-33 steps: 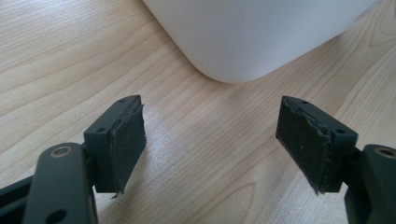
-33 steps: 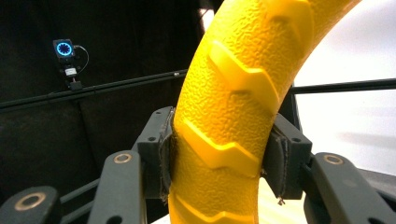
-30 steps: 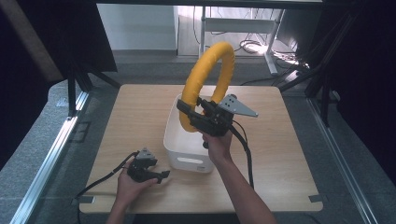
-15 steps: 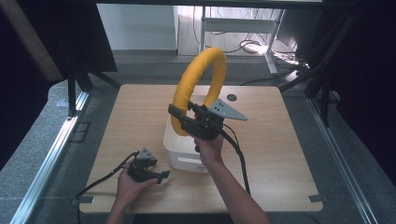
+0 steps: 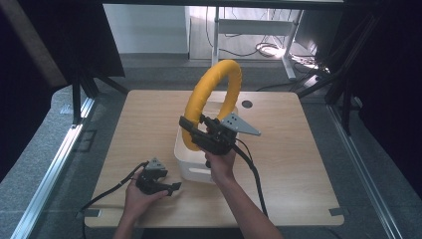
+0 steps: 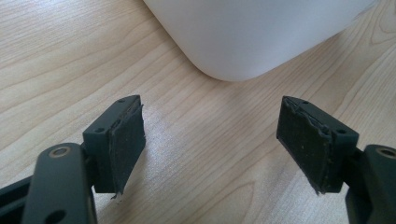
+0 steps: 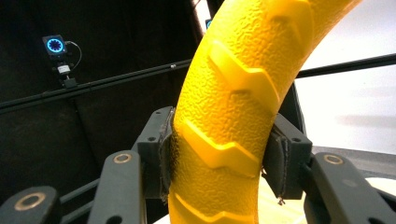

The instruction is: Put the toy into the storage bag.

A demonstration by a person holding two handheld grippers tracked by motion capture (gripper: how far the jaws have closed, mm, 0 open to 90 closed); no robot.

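A big yellow ring (image 5: 214, 102) with a raised tread pattern stands upright in the air above a white bin (image 5: 195, 164) on the wooden table. My right gripper (image 5: 191, 133) is shut on the ring's lower part, and in the right gripper view both pads press the yellow ring (image 7: 229, 130) from either side. My left gripper (image 5: 171, 187) lies low near the table's front left, held in a hand, beside the bin. In the left gripper view its jaws stand wide apart over bare wood, nothing between them, with the bin's rounded corner (image 6: 243, 42) just ahead.
The table (image 5: 308, 164) has free wood to the right of the bin and behind it, with a dark round hole (image 5: 247, 104) near the back. Black cables trail from both grippers to the front edge. Dark frame posts stand off both sides.
The right hand has carried the ring leftward and a little lower, so it now hangs over the bin's near part. The left gripper has stayed where it was.
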